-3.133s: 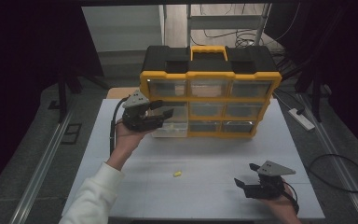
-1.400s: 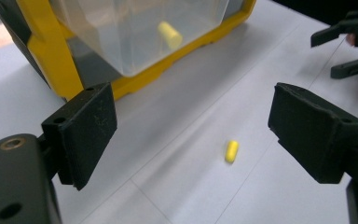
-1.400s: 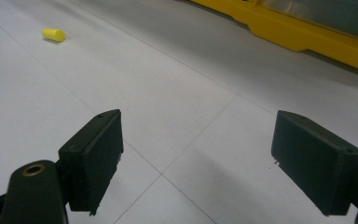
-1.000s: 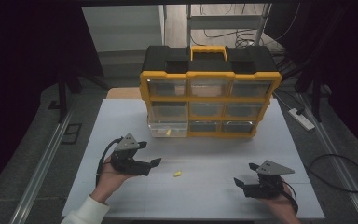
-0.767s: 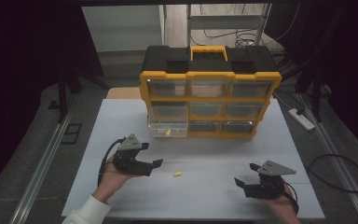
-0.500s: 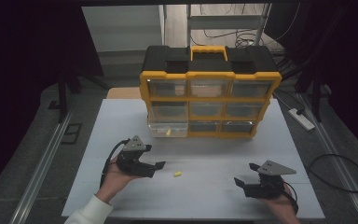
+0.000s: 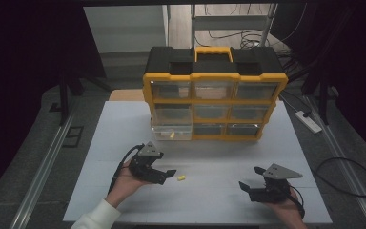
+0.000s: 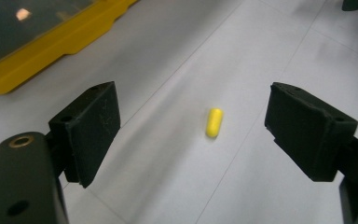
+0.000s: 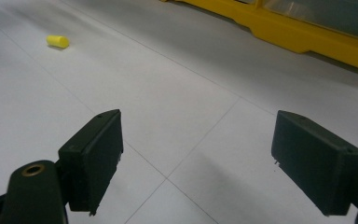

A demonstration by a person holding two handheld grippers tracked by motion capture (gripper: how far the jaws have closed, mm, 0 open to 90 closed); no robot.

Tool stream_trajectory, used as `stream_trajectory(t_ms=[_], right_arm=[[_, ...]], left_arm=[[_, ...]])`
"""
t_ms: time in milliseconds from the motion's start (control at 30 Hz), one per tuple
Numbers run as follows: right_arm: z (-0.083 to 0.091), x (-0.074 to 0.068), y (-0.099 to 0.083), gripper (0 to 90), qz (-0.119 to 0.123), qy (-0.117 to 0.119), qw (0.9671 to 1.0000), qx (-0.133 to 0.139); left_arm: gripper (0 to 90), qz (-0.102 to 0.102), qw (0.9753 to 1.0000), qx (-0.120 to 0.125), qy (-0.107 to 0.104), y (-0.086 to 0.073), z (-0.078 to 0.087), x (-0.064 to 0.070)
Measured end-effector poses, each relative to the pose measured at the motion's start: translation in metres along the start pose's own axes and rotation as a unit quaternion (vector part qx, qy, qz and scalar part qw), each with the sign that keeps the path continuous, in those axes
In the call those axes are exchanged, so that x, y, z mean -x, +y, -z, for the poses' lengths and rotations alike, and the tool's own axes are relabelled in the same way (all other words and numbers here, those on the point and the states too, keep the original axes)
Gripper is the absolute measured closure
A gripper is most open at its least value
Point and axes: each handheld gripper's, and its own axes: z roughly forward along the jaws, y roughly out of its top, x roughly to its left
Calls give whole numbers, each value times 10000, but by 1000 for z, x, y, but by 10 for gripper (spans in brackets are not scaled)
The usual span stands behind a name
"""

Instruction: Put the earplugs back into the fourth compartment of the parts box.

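Jaws on left gripper (image 8: 193,140) wide open, empty, straddling yellow capsule (image 8: 214,122); right gripper (image 9: 214,158) open, empty too. Capsule looks light, smooth, likely rolls — pinch across its middle.

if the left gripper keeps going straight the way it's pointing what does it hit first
Most likely the yellow capsule, which lies on the white table just ahead of the left gripper, between its open jaws. In the high view the gripper tip is nearly at it, though the exact gap is hard to judge.

Bare table (image 7: 219,191) between tongs; organizer (image 7: 214,102) blocking the far side.
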Motion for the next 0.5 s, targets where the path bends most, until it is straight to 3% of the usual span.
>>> stream_trajectory(t_ms=[400,500], right_arm=[[1,0,1,176,-10,25,10000,24],[2,0,0,176,-4,21,10000,23]], left_arm=[[197,-83,9993,-370,-62,1,-23,2],[197,-210,9984,-528,-65,1,-32,7]])
